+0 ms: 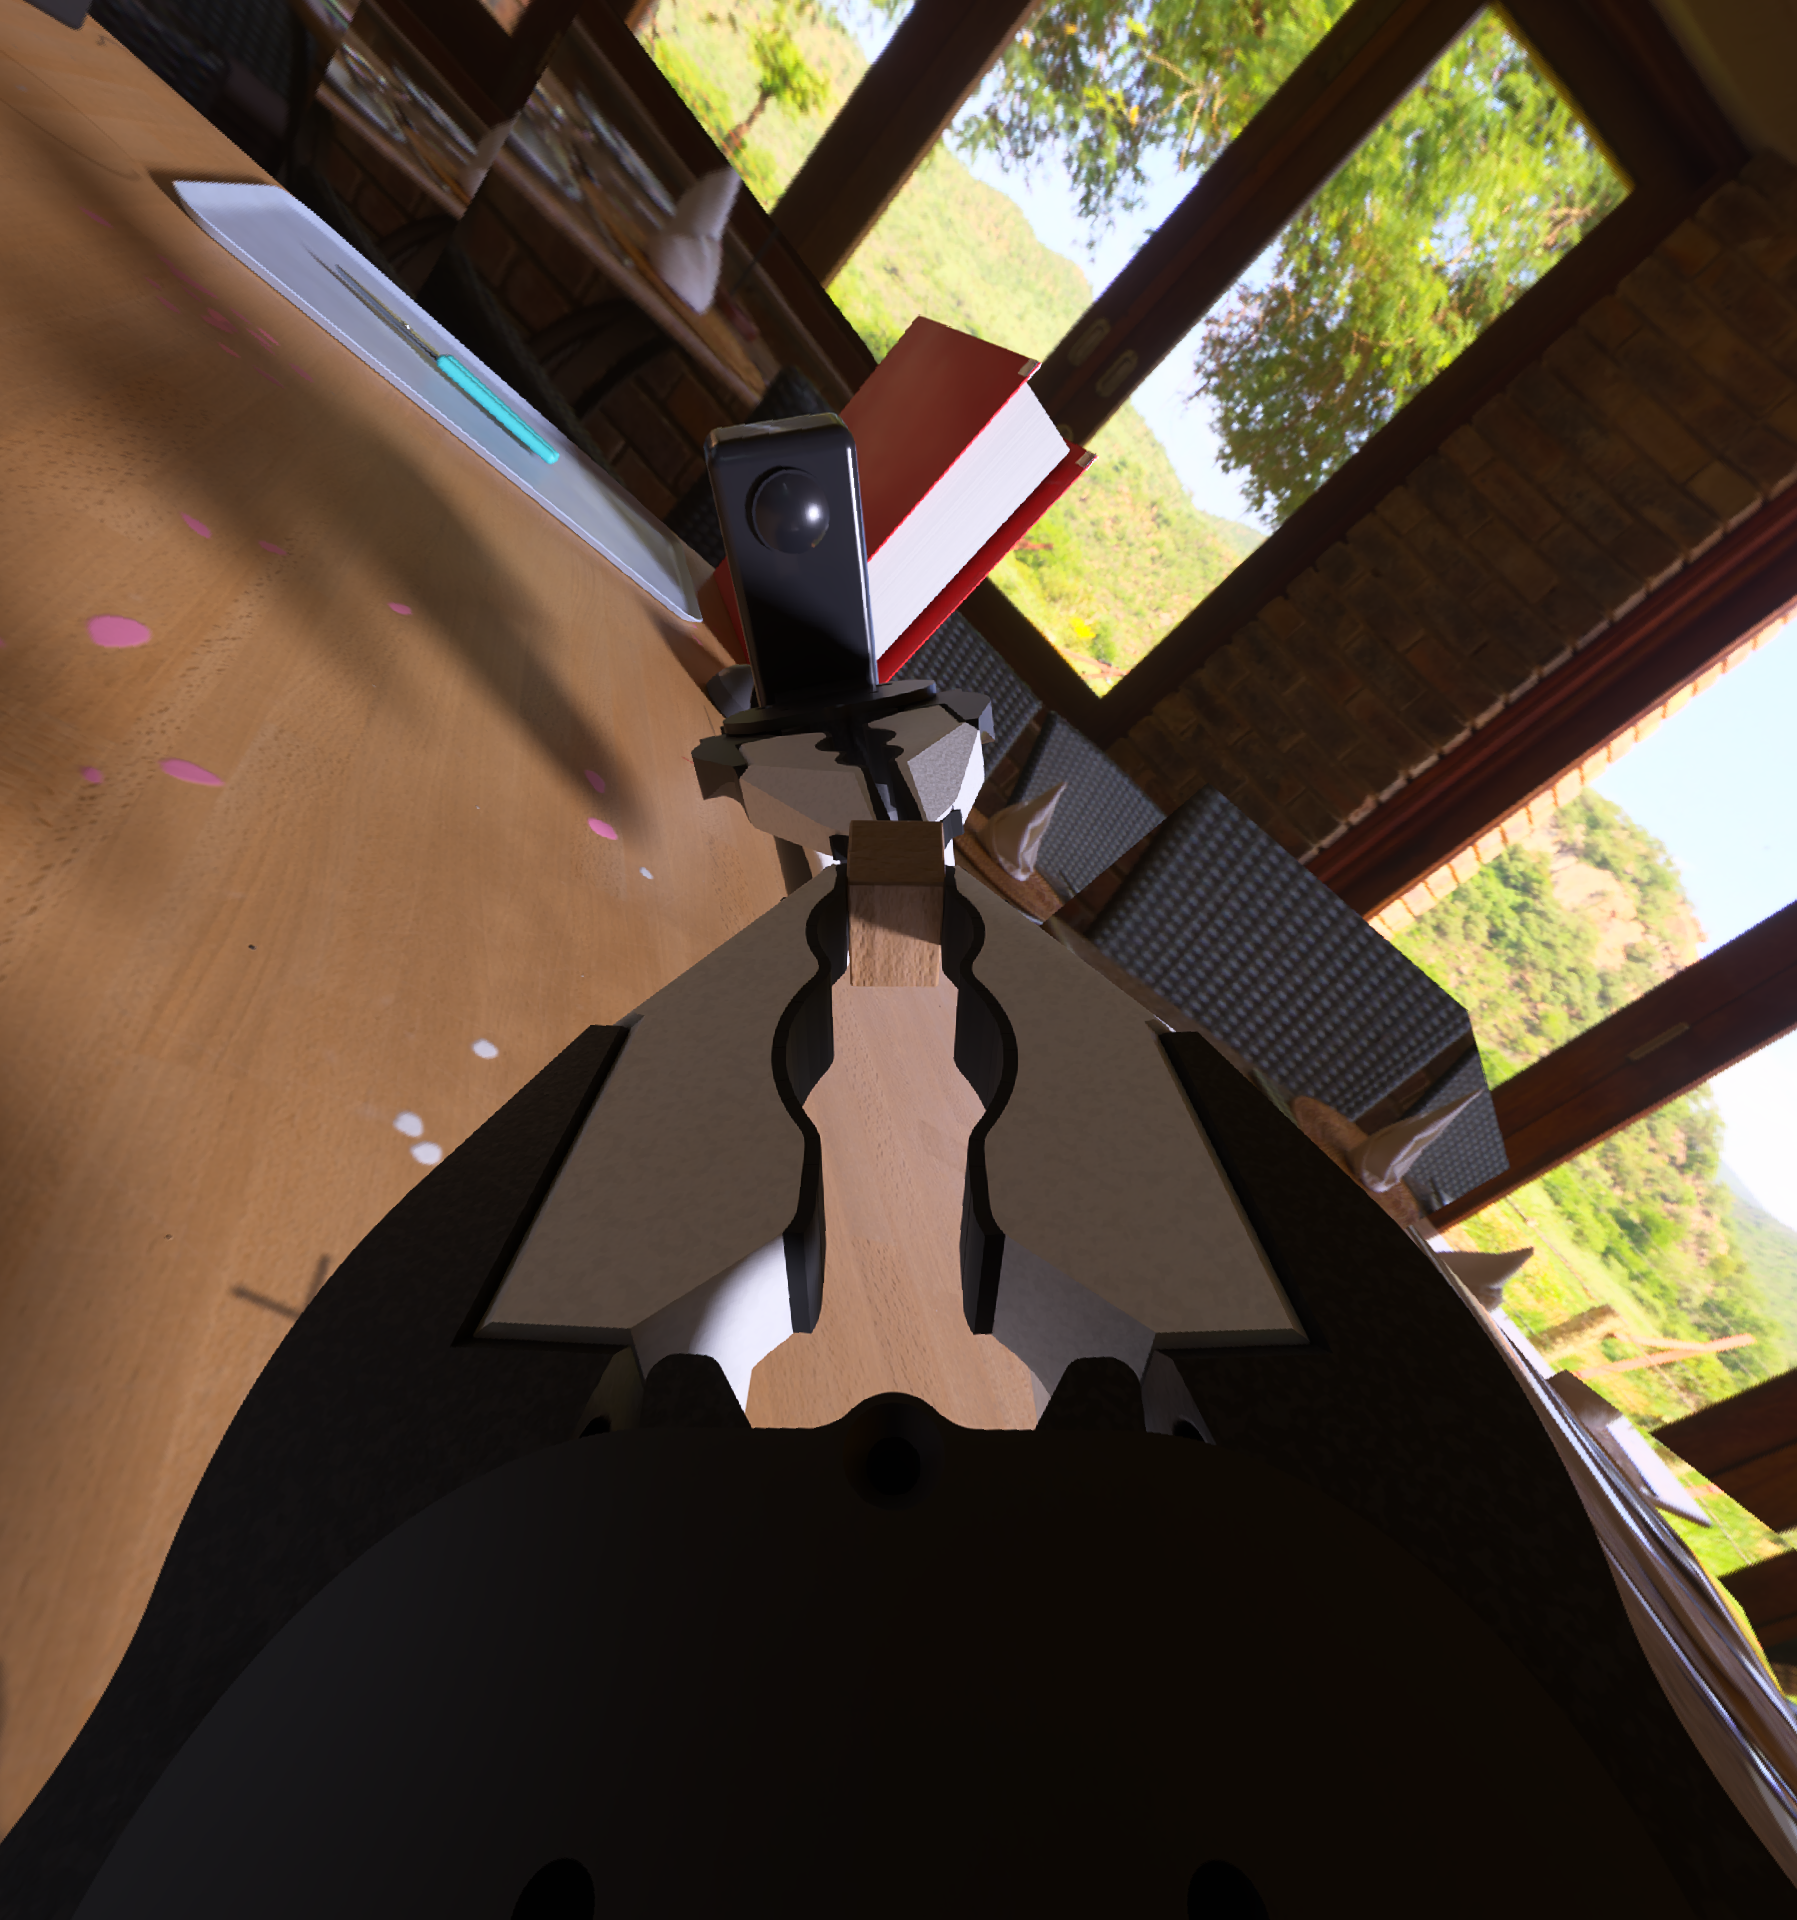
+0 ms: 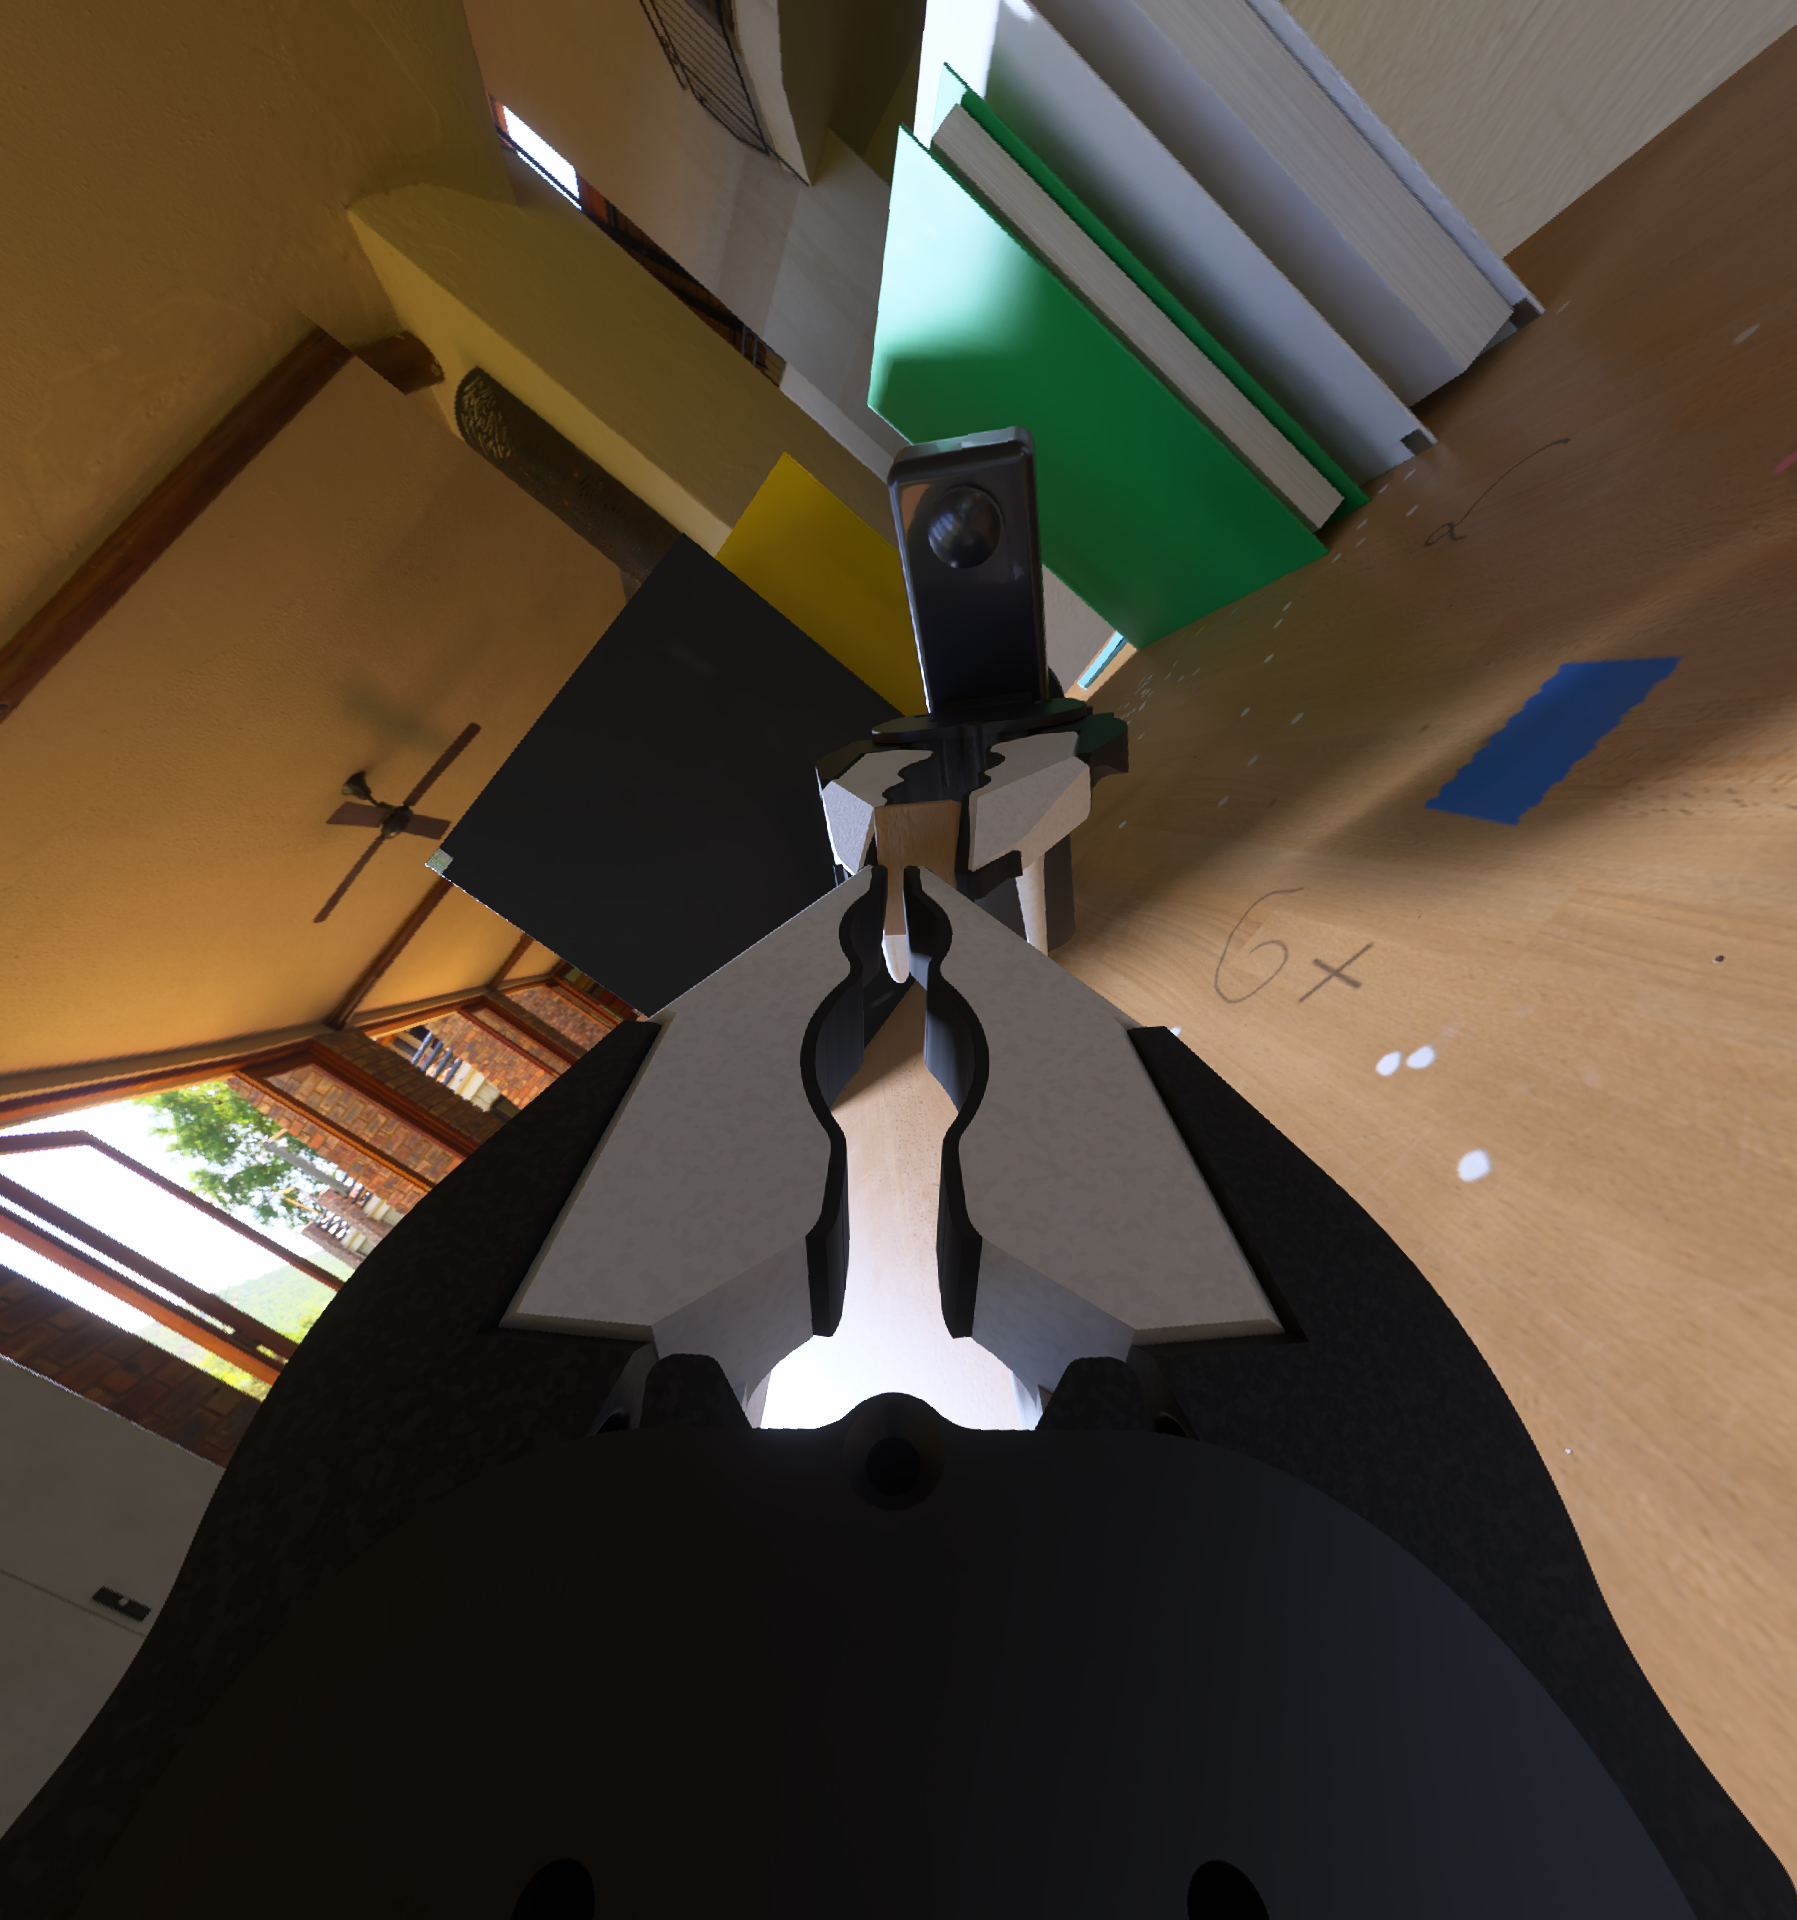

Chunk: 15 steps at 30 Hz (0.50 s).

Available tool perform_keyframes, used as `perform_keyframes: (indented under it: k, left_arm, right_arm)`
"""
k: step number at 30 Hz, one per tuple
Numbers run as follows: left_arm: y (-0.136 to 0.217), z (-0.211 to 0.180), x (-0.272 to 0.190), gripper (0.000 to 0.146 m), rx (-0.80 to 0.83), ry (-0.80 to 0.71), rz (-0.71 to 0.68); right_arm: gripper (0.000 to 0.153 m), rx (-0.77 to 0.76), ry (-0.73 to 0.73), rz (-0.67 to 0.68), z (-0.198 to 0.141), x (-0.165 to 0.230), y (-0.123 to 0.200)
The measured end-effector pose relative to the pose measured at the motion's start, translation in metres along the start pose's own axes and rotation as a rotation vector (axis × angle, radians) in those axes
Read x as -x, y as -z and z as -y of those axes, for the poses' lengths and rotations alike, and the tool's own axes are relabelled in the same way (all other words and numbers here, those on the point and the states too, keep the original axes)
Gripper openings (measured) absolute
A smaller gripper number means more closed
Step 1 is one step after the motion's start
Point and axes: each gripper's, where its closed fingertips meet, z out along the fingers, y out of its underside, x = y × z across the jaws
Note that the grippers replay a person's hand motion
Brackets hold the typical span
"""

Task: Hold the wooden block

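Observation:
A small wooden block (image 1: pixel 894 935) is held in the air above the wooden table (image 1: pixel 250 935), gripped from both ends. My left gripper (image 1: pixel 894 883) is shut on its near end in the left wrist view. My right gripper (image 1: pixel 852 774) faces it from the far side with its fingers on the block's other end. In the right wrist view my right gripper (image 2: pixel 896 883) is shut on the block (image 2: pixel 915 831), which shows as a thin pale sliver between its tips. The left gripper (image 2: pixel 961 800) is just beyond, clamped on the same block.
A white tray (image 1: pixel 281 260) with a teal-handled tool (image 1: pixel 494 405) lies at the table's far edge, and a red book (image 1: pixel 967 457) stands beside it. A green book (image 2: pixel 1060 416), white books (image 2: pixel 1237 208), a black panel (image 2: pixel 665 769) and a blue piece (image 2: pixel 1559 727) are on the right gripper's side.

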Motion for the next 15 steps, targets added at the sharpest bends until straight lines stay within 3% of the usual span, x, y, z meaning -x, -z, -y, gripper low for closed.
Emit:
perform_keyframes:
  k: [15]
  left_arm:
    - [-0.0001, -0.0021, 0.0053, 0.016, 0.006, -0.053, 0.071]
  right_arm:
    - [0.002, -0.004, 0.046, -0.042, -0.0012, -0.0045, 0.0018]
